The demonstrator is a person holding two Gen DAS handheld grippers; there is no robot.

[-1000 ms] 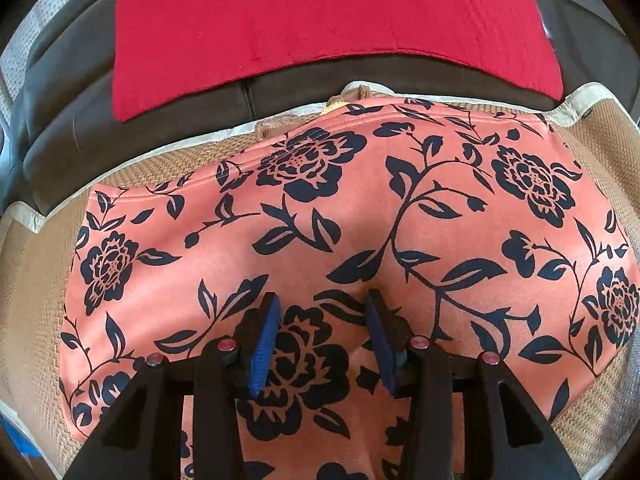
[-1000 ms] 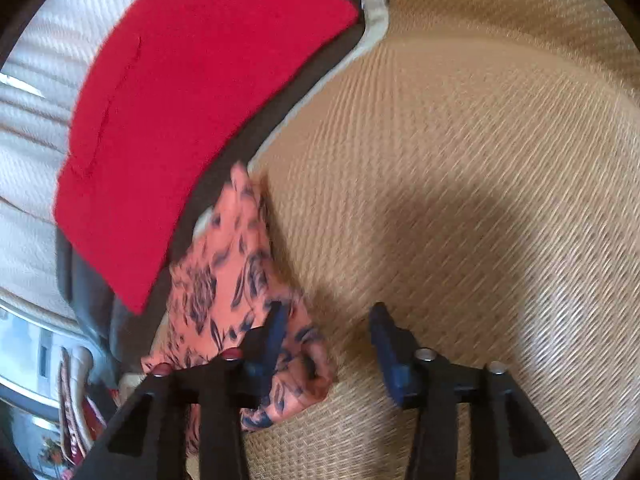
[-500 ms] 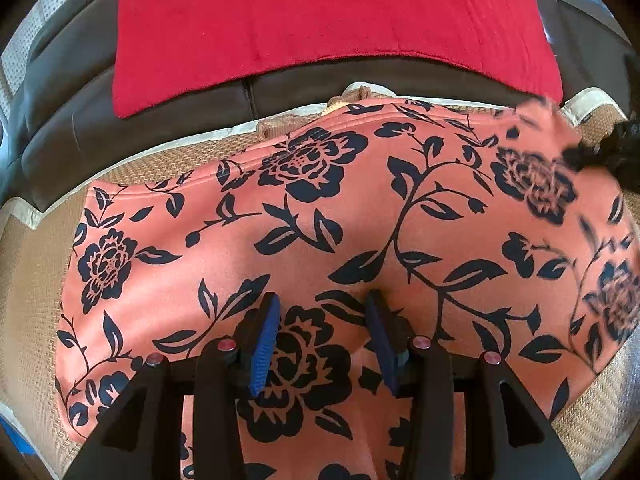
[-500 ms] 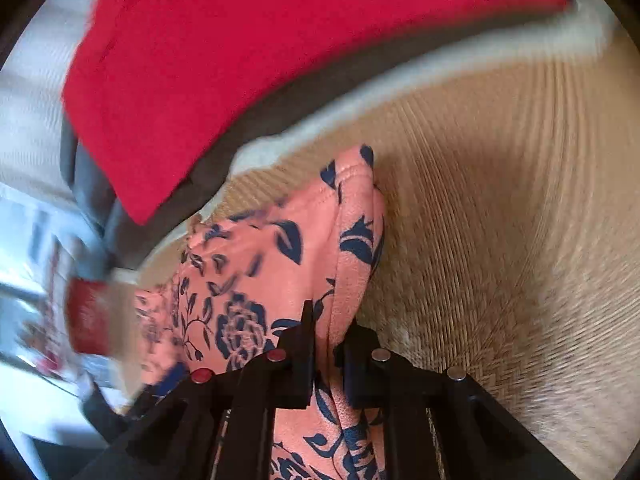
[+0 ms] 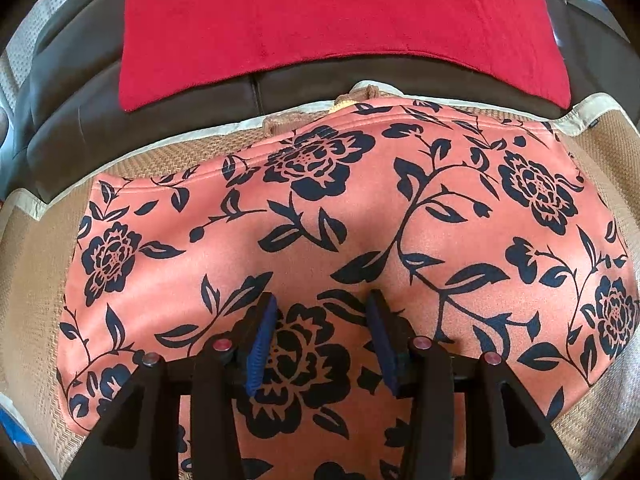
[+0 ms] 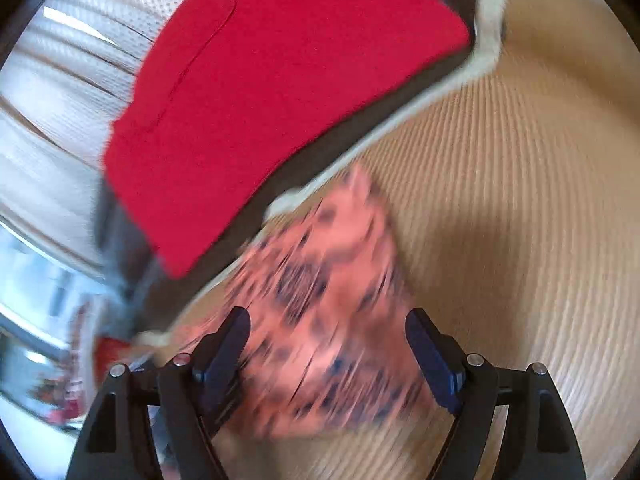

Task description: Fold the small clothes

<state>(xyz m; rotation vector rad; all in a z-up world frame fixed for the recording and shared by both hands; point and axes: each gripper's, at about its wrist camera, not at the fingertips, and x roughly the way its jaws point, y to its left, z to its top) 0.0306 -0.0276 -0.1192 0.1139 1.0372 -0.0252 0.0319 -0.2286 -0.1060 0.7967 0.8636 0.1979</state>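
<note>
A salmon-pink garment with a dark floral print [image 5: 360, 232] lies spread flat on a woven straw mat [image 5: 36, 264]. My left gripper [image 5: 322, 312] is open, its blue pads resting just over the garment's near middle, holding nothing. In the blurred right wrist view the garment's corner [image 6: 332, 304] lies on the mat [image 6: 520, 200]. My right gripper [image 6: 328, 336] is open above that corner, with the cloth showing between its jaws but not pinched.
A red cloth [image 5: 340, 20] lies over the dark sofa back [image 5: 100, 112] beyond the mat; it also shows in the right wrist view [image 6: 260, 92]. The mat's pale hem [image 6: 484, 32] runs along the sofa seam. White mesh fabric [image 6: 80, 60] is at the left.
My right gripper was shut on the garment's corner half a second ago; now it is open and the corner lies down on the mat. The left gripper has not moved.
</note>
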